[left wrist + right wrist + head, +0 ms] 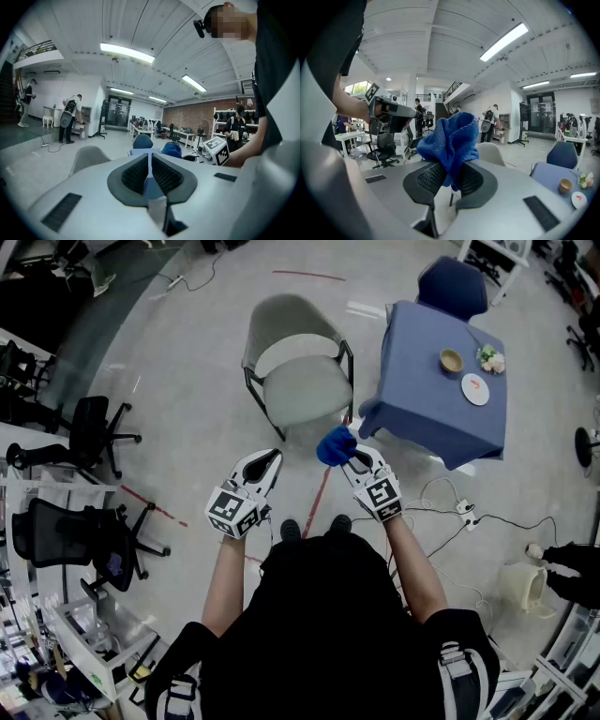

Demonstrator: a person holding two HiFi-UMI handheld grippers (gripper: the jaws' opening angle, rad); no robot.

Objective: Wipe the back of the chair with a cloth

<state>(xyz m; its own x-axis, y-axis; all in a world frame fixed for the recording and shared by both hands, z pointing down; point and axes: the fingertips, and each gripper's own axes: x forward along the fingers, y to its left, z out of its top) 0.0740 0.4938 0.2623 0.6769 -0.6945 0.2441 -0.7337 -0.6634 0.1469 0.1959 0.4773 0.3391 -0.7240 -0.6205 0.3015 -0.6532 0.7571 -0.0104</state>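
A pale grey shell chair (298,362) on black legs stands on the floor just ahead of me, its back on the far side. My right gripper (361,463) is shut on a bunched blue cloth (336,446), held in the air near the chair's front right corner. In the right gripper view the cloth (452,140) sticks up from between the jaws, with the chair (492,152) behind it. My left gripper (261,470) hovers in front of the chair, its jaws shut with nothing between them (150,161). In the left gripper view, the chair (89,157) is low at the left.
A table with a blue cover (422,399) stands right of the chair, with a bowl (452,361) and a plate (475,388) on it. A blue chair (453,287) is behind it. Black office chairs (89,432) stand at the left. Cables and a power strip (464,512) lie at the right.
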